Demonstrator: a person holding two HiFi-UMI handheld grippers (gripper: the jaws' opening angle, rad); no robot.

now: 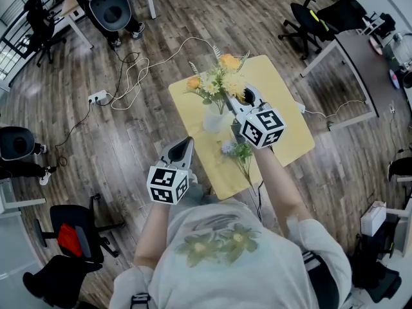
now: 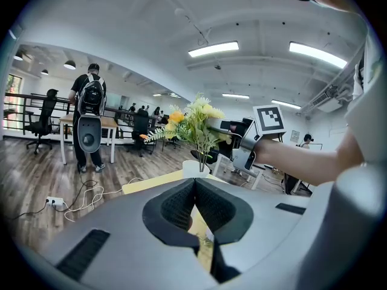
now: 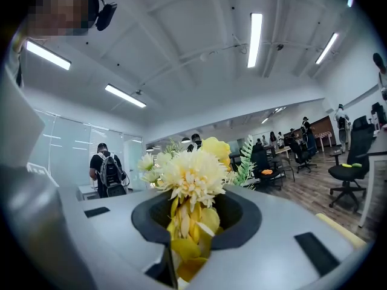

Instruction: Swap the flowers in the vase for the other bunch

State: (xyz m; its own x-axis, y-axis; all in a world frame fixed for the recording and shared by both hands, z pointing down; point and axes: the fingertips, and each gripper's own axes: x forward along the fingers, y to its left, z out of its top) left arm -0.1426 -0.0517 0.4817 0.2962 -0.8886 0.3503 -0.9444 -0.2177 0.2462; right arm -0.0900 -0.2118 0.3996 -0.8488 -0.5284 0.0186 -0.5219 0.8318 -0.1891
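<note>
Left gripper sits nearest, low at the table edge, pads clenched together with nothing in them, so it's free. Next out: spare bunch lying flat on the table, pale head and green leaves, just beside the vase on my side. Right gripper is level at the vase's right and clamped on the yellow bunch, whose stems look to run down into the vase mouth. Handling call: both bunches look light, with thin springy stems and soft heads that crush easily, so take them on the gathered stems below the blooms. The present grip looks high, with petals and yellow leaves squeezed between the pads. It may slip or shed, and a straight vertical pull is safest. The vase is small, white and probably light and smooth. It could tip or ride along with the stems, and the idle left gripper could steady it. View differences: only the right gripper view shows what the pads actually bite, since the head view hides that behind the marker cube. The left gripper view gives the side profile, with the stems meeting the vase rim and the right gripper coming in from the side. Only the head view shows the spare bunch whole; the left gripper view catches just a bit of green. Beyond the table: cable on the wood floor, a chair, and a person with a backpack far off.
</note>
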